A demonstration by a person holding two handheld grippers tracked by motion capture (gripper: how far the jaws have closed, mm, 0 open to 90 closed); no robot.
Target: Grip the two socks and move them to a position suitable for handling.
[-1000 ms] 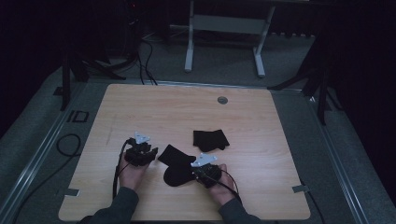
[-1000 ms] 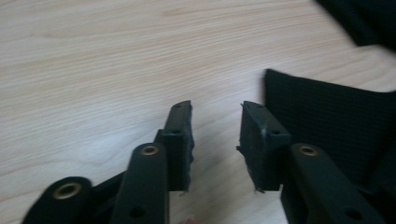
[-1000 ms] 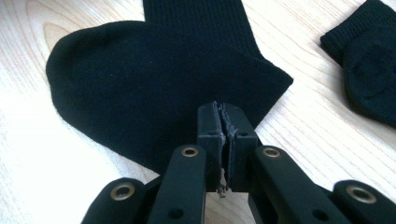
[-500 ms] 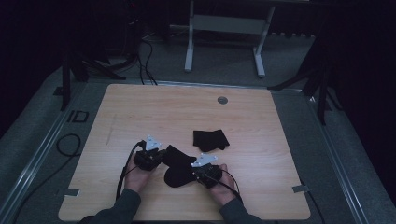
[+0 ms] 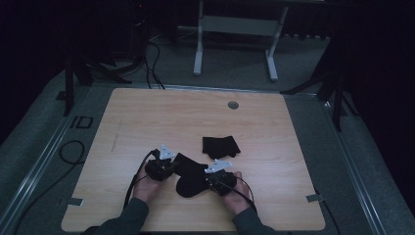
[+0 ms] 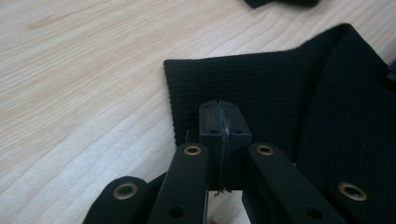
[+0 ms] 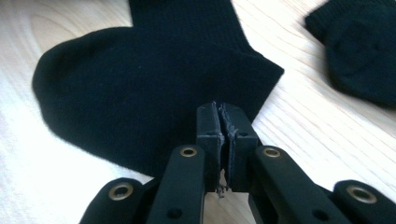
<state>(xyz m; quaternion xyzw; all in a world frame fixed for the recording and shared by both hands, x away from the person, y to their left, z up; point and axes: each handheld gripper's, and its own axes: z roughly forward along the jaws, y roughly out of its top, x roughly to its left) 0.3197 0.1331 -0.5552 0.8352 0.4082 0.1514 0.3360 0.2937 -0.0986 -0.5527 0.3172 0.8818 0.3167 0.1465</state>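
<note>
Two black grippers, left gripper and right gripper, each had brass-ringed screw holes, a grey three-cornered plate on top and a trailing black cable; the person wore dark sleeves.

Matt black ribbed knit sock, pale smooth wood-grain table (faint sheen), matt plastic tongs

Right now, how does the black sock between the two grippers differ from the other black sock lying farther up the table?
The near sock lies spread out flat, while the far sock sits bunched into a compact, smaller-looking bundle. The near sock is pinched at opposite edges by the left gripper and right gripper; the far sock lies untouched. Both are black and rest on the wooden table.
</note>
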